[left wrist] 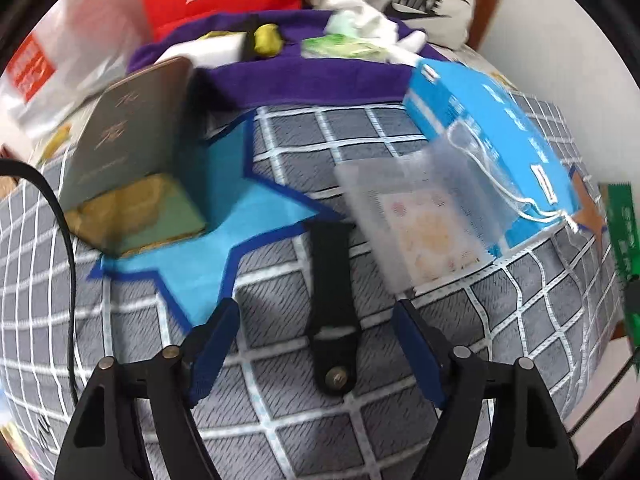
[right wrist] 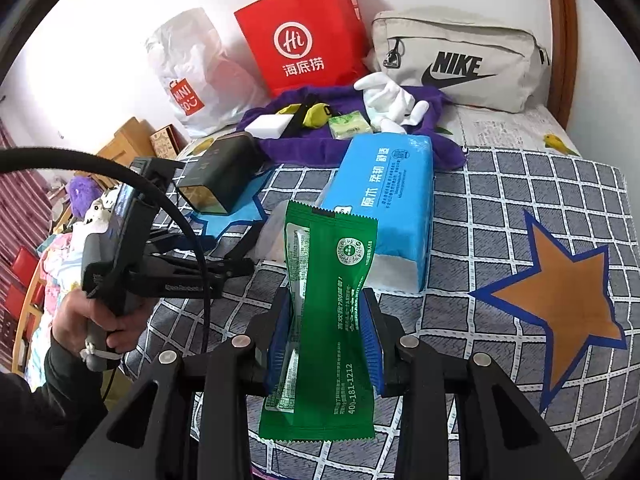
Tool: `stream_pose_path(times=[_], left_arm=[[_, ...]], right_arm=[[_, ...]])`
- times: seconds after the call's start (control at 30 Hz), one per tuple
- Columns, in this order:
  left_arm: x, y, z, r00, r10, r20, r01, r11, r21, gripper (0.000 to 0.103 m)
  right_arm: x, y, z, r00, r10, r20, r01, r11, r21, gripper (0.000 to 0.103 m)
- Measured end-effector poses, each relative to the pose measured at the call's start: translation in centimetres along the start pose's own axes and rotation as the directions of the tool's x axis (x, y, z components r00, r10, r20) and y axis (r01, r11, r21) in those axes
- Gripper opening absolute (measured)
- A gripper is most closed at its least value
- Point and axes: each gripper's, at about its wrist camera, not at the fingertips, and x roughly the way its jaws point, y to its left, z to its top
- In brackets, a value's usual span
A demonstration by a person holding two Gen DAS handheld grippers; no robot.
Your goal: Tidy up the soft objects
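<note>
On the left side of the grid-patterned grey bed cover (left wrist: 280, 420), a dark grey box with a gold-lined open end (left wrist: 132, 168) stood on the light blue star patch with a dark blue border (left wrist: 240, 216), and just right of the star's lower arm lay the flat black rubber strap with a metal stud (left wrist: 331, 312). The left tool (left wrist: 316, 344) hung over that strap with a blue pad on either side and neither pad pressing on it, so it was unclenched and gripped nothing; judged from this, the step in hand was picking the strap up. To do it well, the pads would need to come down level to the cover, one on each long edge near the strap's middle, and close gently so the limp strap did not buckle or drag the cloth with it. Further right, the frosted translucent pouch (left wrist: 420, 208) rested against the large soft blue tissue pack (left wrist: 492, 136); both lay near enough that a wide approach could nudge them. In the right wrist view, the right tool (right wrist: 326, 340) was clenched on the green foil sachet with white print (right wrist: 324, 312), pinched at its waist and held above the cover, with the brown star patch (right wrist: 560, 304) to its right.
</note>
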Motion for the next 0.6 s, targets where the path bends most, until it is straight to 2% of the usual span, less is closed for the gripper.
stream_pose_path(times=[0.03,0.07,0.1,0.27,0.43,0.5,0.6], left_arm=[[0.1,-0.5,0.1,1.000,0.022,0.010,-0.022,0.999,0.023,0.054],[0.1,-0.9,0.1,0.999,0.027,0.029,-0.028,0.999,0.046,0.035],[-0.1,-1.1,0.2,0.999,0.012,0.041,-0.014,0.998,0.057,0.021],[-0.9,-0.8,-0.2,0.999,-0.028,0.042,0.025,0.997,0.071,0.023],[-0.4,-1.2,0.4,0.999,-0.015,0.042,0.012,0.997,0.072,0.025],[-0.1,-1.4,0.5,0.999,-0.010,0.051,0.006,0.997,0.082,0.020],[-0.4,-1.2,0.3,0.999,-0.010,0.045,0.006,0.996,0.087,0.020]], right_arm=[[0.1,-0.2,0.0,1.000,0.003,-0.001,-0.003,1.000,0.004,0.034],[0.2,-0.4,-0.1,1.000,0.003,-0.003,-0.003,1.000,0.010,0.034],[0.2,-0.6,-0.1,1.000,0.001,-0.003,-0.001,1.000,0.014,0.034],[0.7,-1.2,-0.3,1.000,0.006,-0.010,-0.006,0.999,0.034,0.034],[1.0,-1.0,-0.3,1.000,0.011,-0.016,-0.011,1.000,0.028,0.034],[1.1,-0.9,-0.3,1.000,0.014,-0.022,-0.014,1.000,0.026,0.034],[1.2,-0.8,-0.2,1.000,0.014,-0.028,-0.013,1.000,0.024,0.034]])
